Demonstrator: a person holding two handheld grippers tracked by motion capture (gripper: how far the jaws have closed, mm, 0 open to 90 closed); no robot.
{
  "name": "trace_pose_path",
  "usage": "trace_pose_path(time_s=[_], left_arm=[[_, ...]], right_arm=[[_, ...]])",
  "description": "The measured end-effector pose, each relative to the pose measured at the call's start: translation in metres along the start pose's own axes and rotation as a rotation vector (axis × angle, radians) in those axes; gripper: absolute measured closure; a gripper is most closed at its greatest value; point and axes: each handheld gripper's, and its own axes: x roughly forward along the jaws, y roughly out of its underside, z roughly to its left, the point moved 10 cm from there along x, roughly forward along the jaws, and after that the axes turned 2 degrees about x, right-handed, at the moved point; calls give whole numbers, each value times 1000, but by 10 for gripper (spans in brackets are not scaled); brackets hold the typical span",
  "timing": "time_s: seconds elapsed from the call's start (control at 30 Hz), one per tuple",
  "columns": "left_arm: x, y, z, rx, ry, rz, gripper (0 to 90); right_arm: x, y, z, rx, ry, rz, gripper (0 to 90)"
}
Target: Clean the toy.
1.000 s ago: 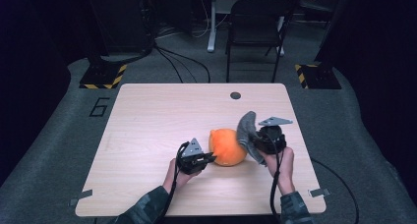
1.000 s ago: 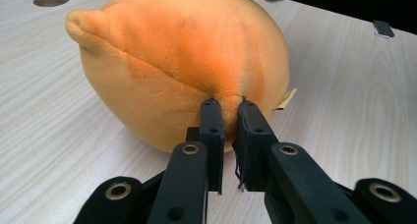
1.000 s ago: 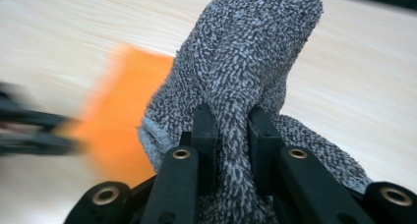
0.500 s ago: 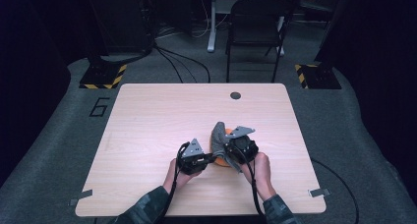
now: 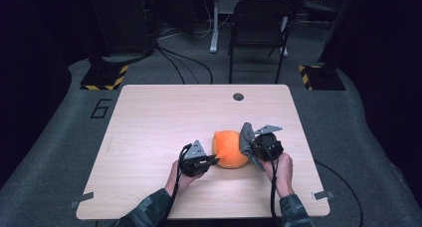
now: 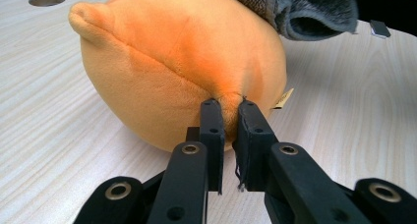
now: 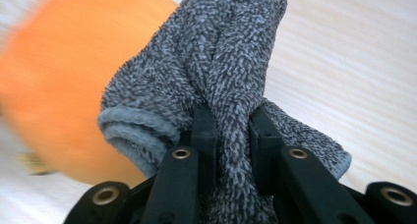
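The orange plush toy (image 5: 230, 150) sits on the near half of the wooden table (image 5: 159, 117), between your two hands, a rounded soft body with a seam along its side and a small tag (image 6: 282, 99) poking out low on one flank. Your left gripper (image 6: 227, 117) has its jaws pinched tight on a fold of the orange fabric at the seam, which looks like a sound anchor; keep that hand low and quiet so the toy cannot roll or skid while the other hand works. Your right gripper (image 7: 231, 117) is clamped on a bunched grey towel (image 7: 216, 62), and in the high view the cloth rests against the toy's right side, draping over its top edge. The step in hand appears to be wiping the plush with the cloth, so let the loose, hemmed end of the towel do the contact, not the black jaws themselves, which could snag the pile. Stroke along the curve of the toy and towards the held seam rather than away from it, since pushing away would probably drag the fabric out of the left pinch. Use light pressure: the body is soft and will likely dent and shift under a hard push. Keep the right gripper's cable (image 5: 272, 187) clear of the toy as you sweep, and mind the tag.
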Motion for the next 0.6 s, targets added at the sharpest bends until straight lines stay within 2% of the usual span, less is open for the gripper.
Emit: trace_pose_path(time_s=[0.03, 0.1, 0.2, 0.27, 0.33, 0.37, 0.4, 0.43, 0.5, 0.57, 0.6], left_arm=[[0, 0, 0, 1, 1, 2, 827], [0, 0, 0, -2, 2, 2, 827], [0, 0, 0, -2, 1, 2, 827], [0, 1, 0, -6, 2, 1, 826], [0, 1, 1, -4, 2, 1, 825], [0, 1, 1, -6, 1, -1, 824], [0, 1, 1, -8, 2, -3, 823], [0, 1, 1, -8, 3, -4, 823], [0, 0, 1, -6, 6, -6, 821], [0, 0, 0, -5, 8, -7, 816], [0, 0, 0, -3, 8, -7, 813]], right_arm=[[4, 4, -4, 19, 5, 15, 771], [14, 13, -15, 17, 37, 39, 771], [29, 27, -23, 38, 38, 84, 770], [31, 30, -27, 51, 40, 98, 771], [22, 24, -34, 65, 58, 71, 771], [13, 17, -35, 89, 63, 43, 772], [1, 8, -34, 93, 52, -5, 772], [-11, -3, -29, 100, 28, -55, 772], [-31, -23, -11, 70, -21, -140, 773], [-33, -31, 14, 2, -58, -150, 773], [-28, -31, 26, -19, -66, -130, 773]])
